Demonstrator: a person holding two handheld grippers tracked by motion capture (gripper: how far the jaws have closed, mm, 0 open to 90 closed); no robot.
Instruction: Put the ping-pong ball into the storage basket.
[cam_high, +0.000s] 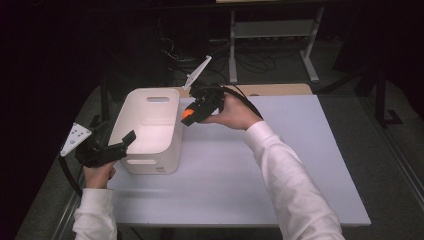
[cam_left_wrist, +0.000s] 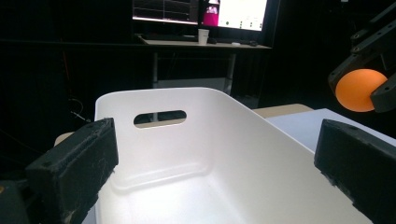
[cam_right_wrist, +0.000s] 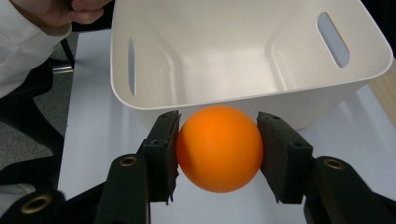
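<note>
A white plastic bin (cam_high: 150, 131) with handle slots stands on the left part of the table. My right gripper (cam_high: 190, 116) is shut on an orange ball (cam_high: 186, 114) and holds it in the air just outside the bin's right rim, near its far corner. In the right gripper view the ball (cam_right_wrist: 219, 147) is pressed between both pads (cam_right_wrist: 163, 154), with the bin's wall (cam_right_wrist: 196, 60) just beyond. My left gripper (cam_high: 125, 140) is at the bin's near left corner, open. Its jaws frame the bin's inside (cam_left_wrist: 154, 95), with nothing between them, and the ball (cam_left_wrist: 357, 88) hangs at upper right.
The bin stands on a white board (cam_high: 280, 165) over a wooden table edge (cam_high: 280, 90). A metal frame (cam_high: 272, 30) and cables lie on the floor behind. A desk with lit screens (cam_left_wrist: 201, 11) and a paper cup (cam_left_wrist: 202, 35) stands far off.
</note>
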